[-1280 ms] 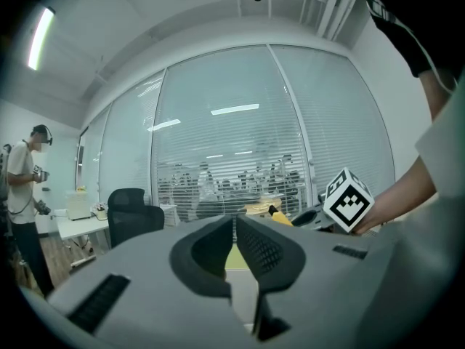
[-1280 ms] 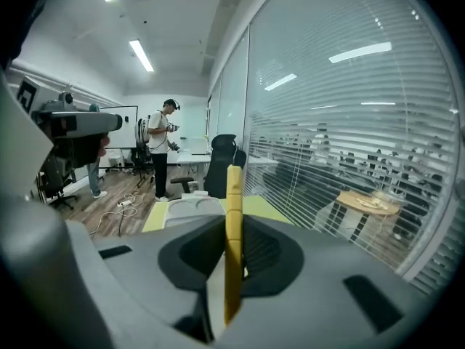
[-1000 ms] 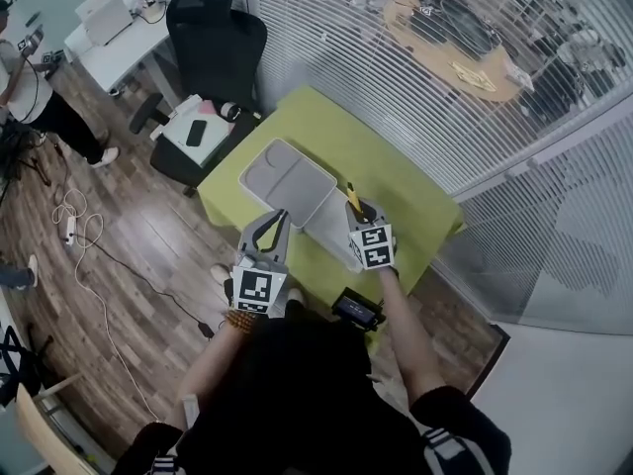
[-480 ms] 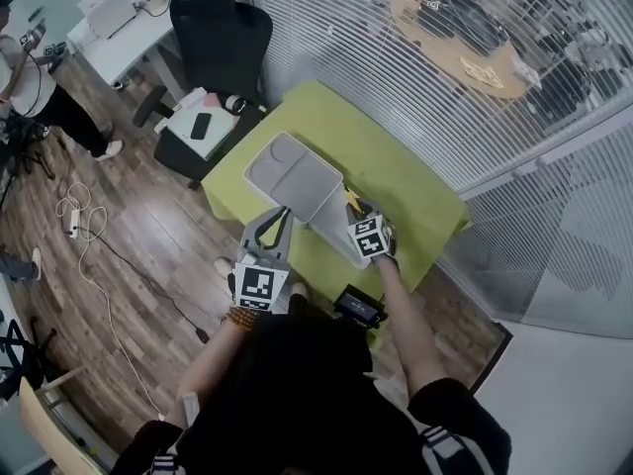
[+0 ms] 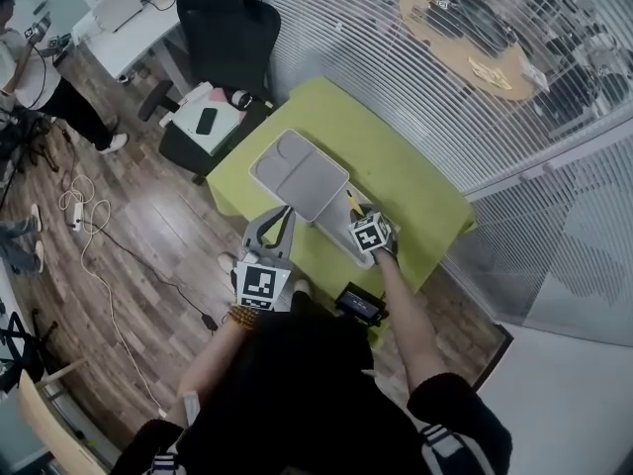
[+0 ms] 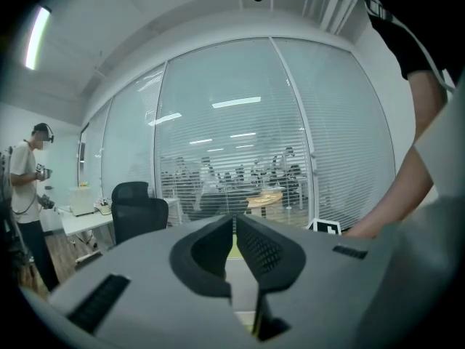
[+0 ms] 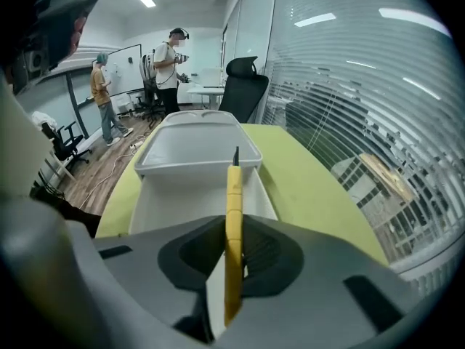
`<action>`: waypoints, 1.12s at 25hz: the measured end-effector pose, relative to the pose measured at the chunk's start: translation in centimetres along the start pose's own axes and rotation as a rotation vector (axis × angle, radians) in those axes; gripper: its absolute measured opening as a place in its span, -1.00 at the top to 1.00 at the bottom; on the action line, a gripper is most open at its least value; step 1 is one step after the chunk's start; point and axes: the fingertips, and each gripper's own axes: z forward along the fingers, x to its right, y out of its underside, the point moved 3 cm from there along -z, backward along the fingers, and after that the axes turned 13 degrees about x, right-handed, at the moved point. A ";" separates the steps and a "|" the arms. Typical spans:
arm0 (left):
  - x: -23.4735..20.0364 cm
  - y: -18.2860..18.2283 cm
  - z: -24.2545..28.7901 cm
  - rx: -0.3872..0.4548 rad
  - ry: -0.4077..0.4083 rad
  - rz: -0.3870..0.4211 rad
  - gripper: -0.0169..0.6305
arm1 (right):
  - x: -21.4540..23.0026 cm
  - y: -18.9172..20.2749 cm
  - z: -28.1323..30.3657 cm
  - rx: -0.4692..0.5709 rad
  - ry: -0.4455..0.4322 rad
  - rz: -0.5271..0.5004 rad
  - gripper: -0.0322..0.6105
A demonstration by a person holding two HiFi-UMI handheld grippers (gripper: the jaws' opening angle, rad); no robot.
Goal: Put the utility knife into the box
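Observation:
A white box (image 5: 339,234) stands open on the green table (image 5: 396,181), with its lid (image 5: 297,174) resting against its far end. My right gripper (image 5: 363,222) is shut on a yellow utility knife (image 5: 352,202). In the right gripper view the utility knife (image 7: 233,187) sticks out between the jaws of that gripper (image 7: 234,227), its tip over the open box (image 7: 174,198) with the lid (image 7: 196,142) beyond. My left gripper (image 5: 281,214) hovers at the table's near left edge, shut and holding nothing. The left gripper view shows that gripper (image 6: 234,224) aimed level at the glass wall.
A black office chair (image 5: 223,28) and a seat with a phone and papers (image 5: 203,122) stand beyond the table's left end. A black device (image 5: 358,305) sits at the near table edge. Blinds on glass walls run behind and right. A person (image 5: 30,77) stands at far left near floor cables.
My right gripper has edged a little toward the box with the knife and tilted. The left gripper has hardly moved.

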 end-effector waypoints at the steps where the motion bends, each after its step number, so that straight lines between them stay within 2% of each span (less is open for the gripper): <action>1: 0.0 0.1 0.0 -0.002 -0.001 0.000 0.88 | 0.0 0.4 0.2 -0.013 -0.003 0.003 0.75; 15: -0.5 0.6 0.6 -0.014 -0.004 -0.006 0.88 | 0.0 3.6 2.6 -0.149 -0.015 0.030 0.74; 28: -0.6 1.3 1.0 -0.024 0.006 -0.012 0.88 | -0.2 3.8 3.1 -0.141 -0.024 0.036 0.69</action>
